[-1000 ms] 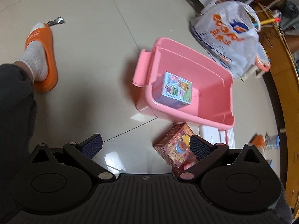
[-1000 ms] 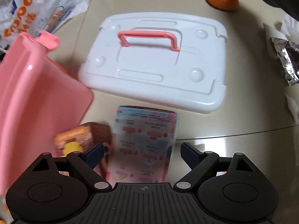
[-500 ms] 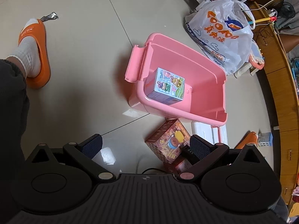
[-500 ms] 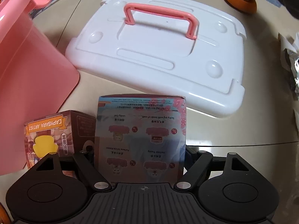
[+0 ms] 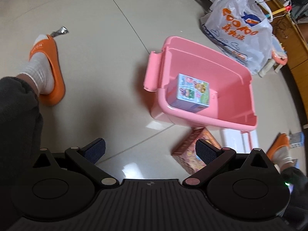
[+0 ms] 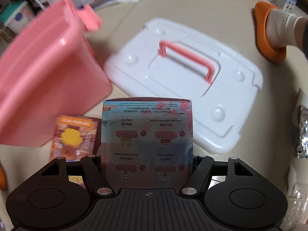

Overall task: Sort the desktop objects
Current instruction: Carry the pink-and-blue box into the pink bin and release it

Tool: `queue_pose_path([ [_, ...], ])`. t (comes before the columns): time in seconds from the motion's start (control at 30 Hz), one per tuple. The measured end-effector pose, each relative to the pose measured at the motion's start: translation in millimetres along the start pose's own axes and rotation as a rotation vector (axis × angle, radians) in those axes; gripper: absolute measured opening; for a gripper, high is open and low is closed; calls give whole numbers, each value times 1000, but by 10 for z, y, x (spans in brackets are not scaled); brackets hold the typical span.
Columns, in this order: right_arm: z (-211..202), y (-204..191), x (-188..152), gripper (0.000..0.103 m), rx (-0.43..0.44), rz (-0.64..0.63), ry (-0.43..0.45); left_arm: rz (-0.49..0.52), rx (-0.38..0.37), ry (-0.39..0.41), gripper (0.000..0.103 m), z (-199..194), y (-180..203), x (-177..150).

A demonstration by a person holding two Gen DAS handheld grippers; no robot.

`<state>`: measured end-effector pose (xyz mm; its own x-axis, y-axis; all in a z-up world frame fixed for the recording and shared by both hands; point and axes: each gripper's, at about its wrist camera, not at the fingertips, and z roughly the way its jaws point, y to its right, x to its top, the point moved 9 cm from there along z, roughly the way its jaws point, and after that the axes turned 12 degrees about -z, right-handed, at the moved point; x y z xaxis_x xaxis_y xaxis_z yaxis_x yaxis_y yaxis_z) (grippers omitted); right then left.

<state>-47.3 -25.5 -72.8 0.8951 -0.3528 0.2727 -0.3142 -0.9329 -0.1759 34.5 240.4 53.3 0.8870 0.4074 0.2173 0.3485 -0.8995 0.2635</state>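
A pink bin [image 5: 227,90] stands on the floor with a light blue picture box [image 5: 190,94] inside it. A brown capybara box [image 5: 194,154] lies on the floor just in front of the bin, partly behind my left gripper's right finger. My left gripper [image 5: 150,151] is open and empty above the floor. My right gripper [image 6: 147,157] is shut on a blue-and-pink toy box [image 6: 147,138] and holds it up. The pink bin [image 6: 44,84] is to its left, the capybara box [image 6: 74,136] beside it.
The bin's white lid [image 6: 184,82] with a pink handle lies on the floor ahead of the right gripper. A white shopping bag [image 5: 242,30] stands behind the bin. Feet in orange slippers [image 5: 48,77] are at left and right. Foil wrappers [image 6: 304,132] lie at right.
My right gripper closed on the blue-and-pink box and lifted it off the floor. The left gripper stayed open, shifting its view slightly over the bin.
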Motion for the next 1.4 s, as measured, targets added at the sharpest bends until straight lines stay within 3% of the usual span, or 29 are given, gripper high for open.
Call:
queue_pose_path([
  [0.17,-463,90,92,66,50,-53,61,82,64,110,102,-40,17,18],
  [0.43,-1354,-87,607,66,120,-184,233,163,66,274,102,-223,175,85],
  [0.63,-1725,-567,1005,66,145,-345,320,144,27,290,102,-240,207,139],
  [0.8,-1602,-888,1306,66,141,-389,330,107,2,288,102,-183,159,243],
  [1.07,-1067,-1227,1727,66,95,-473,313,119,10,352,102,-88,173,470],
  [1.4,-157,-1467,2019,66,-19,-631,180,75,-13,347,102,-67,222,525],
])
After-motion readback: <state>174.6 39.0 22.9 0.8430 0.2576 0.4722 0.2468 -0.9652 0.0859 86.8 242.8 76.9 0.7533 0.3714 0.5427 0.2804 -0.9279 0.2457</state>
